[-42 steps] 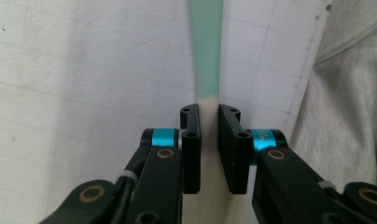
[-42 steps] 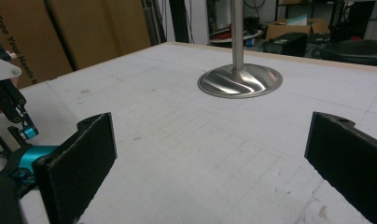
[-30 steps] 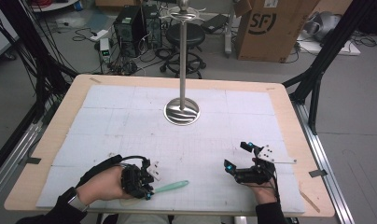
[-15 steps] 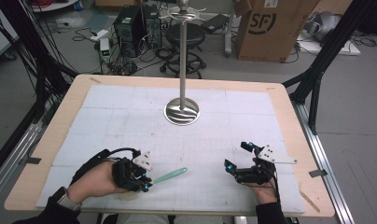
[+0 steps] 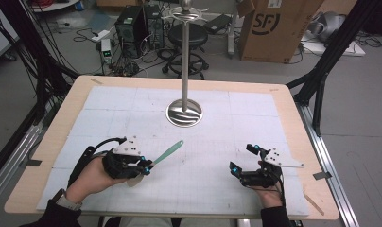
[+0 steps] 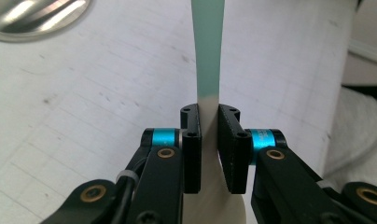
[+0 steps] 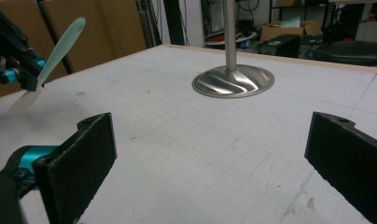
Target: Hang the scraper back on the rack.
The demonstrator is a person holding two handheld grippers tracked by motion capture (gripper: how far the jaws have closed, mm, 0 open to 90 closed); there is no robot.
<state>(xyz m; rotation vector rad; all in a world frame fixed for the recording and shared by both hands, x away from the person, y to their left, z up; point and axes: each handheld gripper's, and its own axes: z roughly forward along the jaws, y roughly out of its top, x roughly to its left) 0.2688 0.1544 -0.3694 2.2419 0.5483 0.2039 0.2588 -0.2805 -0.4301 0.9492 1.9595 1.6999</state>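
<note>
1. Gripped by the left gripper [image 5: 145, 166], fingers [image 6: 191, 149] drawn narrow on the neck of the pale green utensil [image 5: 168, 152], at the join of green and white. Carried just off the bench [image 5: 283, 94] over its near left part, green end slanting up toward the metal stand [image 5: 184, 113].
2. Judged prone to pivoting: pinched on a thin, smooth stretch with most of the length sticking out ahead, so likely to swivel or slide between the pads under any quick turn.
3. Judged at risk of dropping onto the white mat [image 5: 108, 104] upon any slackening of the pinch, with no second support beneath.
4. Feared a knock of the long green end against the stand's pole or round base, if swung forward without minding the reach.
5. Found the right gripper [image 5: 242, 158] low over the near right part, well apart from the utensil, fingers [image 7: 79, 158] spread wide around nothing; no help against a slip from there.
6. Saw nothing lying on the mat between utensil and stand, nor between the two grippers.
7. Noted beyond the bench a cardboard box [image 5: 274, 28], a stool [image 5: 189, 35] and cables on the floor, none in the way.
</note>
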